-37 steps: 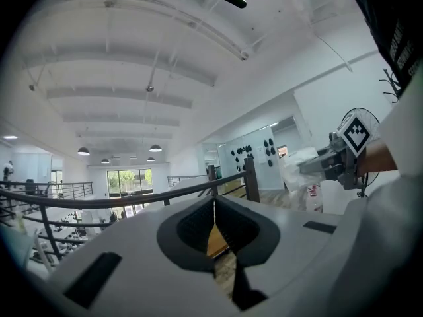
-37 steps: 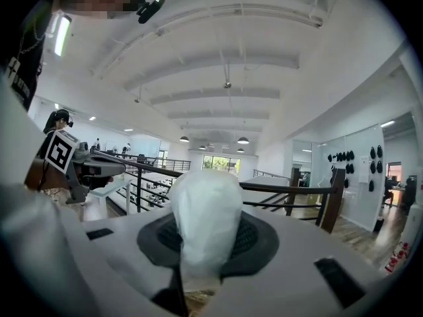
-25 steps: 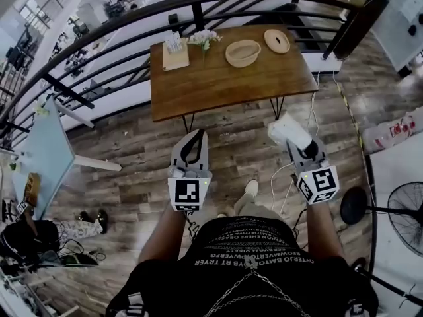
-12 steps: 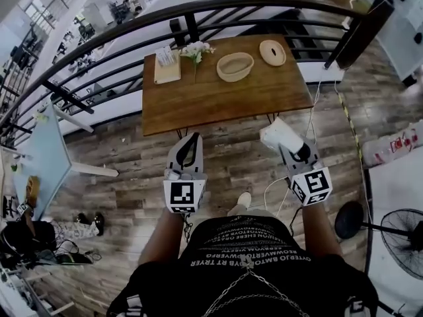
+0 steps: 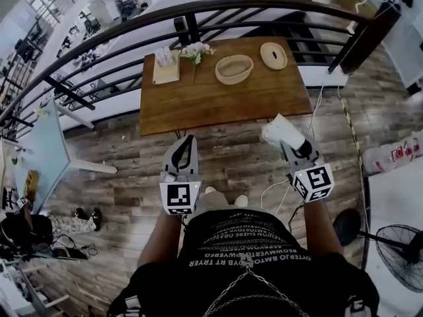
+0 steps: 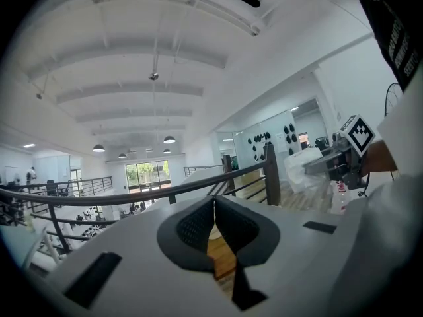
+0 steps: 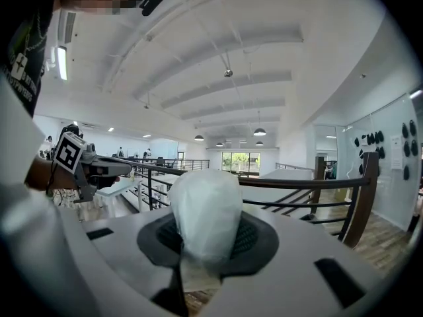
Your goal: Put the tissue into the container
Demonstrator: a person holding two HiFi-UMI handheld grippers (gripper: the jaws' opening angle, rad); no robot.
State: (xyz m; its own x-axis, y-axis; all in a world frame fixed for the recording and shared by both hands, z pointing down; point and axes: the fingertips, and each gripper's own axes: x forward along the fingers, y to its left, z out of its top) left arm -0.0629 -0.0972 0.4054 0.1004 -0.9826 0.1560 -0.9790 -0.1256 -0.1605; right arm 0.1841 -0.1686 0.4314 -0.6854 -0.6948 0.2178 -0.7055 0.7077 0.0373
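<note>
White tissue clenched in the right gripper's jaws, short of the table's near edge; bowl ahead-left by the far edge; left gripper's jaws closed, empty.

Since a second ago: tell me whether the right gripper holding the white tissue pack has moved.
Yes. The right gripper, shut on the white tissue pack, has come slightly closer to the brown wooden table's near edge.
</note>
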